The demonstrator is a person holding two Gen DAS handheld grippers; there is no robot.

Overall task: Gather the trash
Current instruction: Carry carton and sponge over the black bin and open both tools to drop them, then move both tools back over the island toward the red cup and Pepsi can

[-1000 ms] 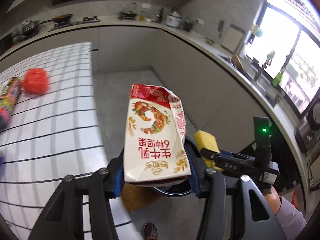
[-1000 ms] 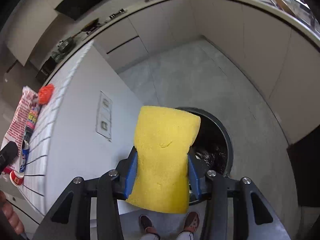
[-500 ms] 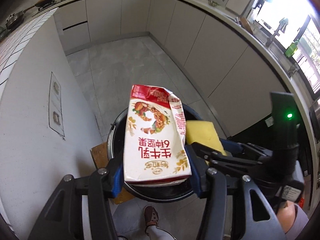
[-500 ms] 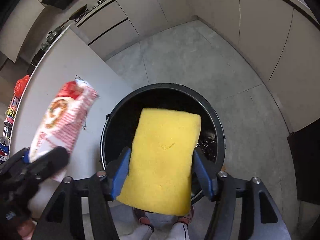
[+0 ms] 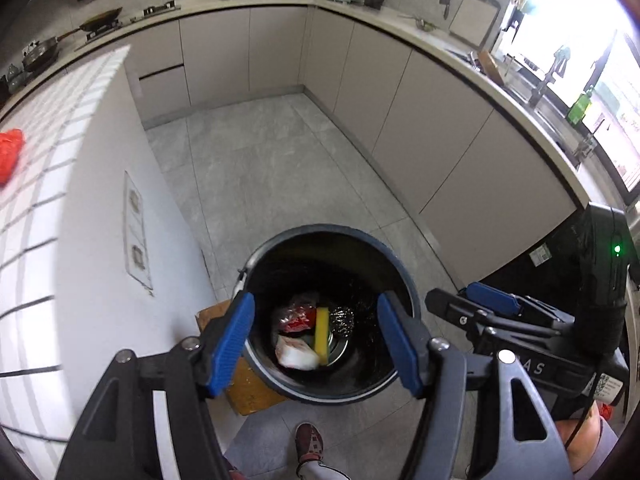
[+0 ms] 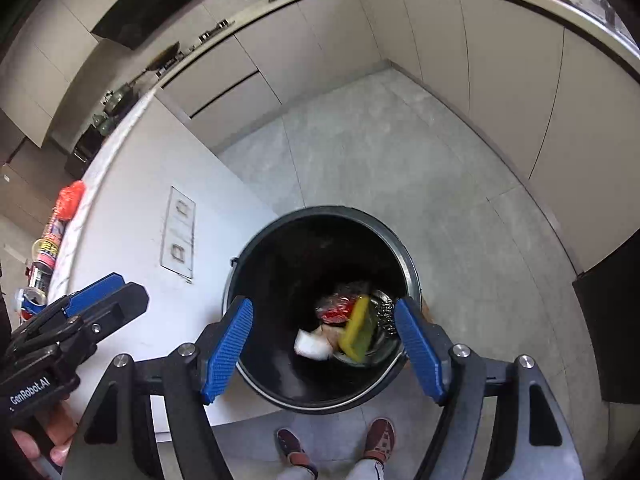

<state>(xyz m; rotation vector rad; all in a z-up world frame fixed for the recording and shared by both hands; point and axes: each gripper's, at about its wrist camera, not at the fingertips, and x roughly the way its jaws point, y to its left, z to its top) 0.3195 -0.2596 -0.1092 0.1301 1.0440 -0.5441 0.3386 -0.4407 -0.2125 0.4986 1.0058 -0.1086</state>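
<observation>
The yellow sponge stands on edge at the bottom of the black bin, beside a white-and-red carton and crumpled red wrapping; in the right wrist view it is blurred. Both tools tilt steeply down over the bin's mouth. The left gripper has its blue pads apart and still spreading, nothing between them. The right gripper, just beside it, is wider, jaws also opening and empty. Shoes stand on the floor below the bin; a red bag lies on the tiled counter left of it.
</observation>
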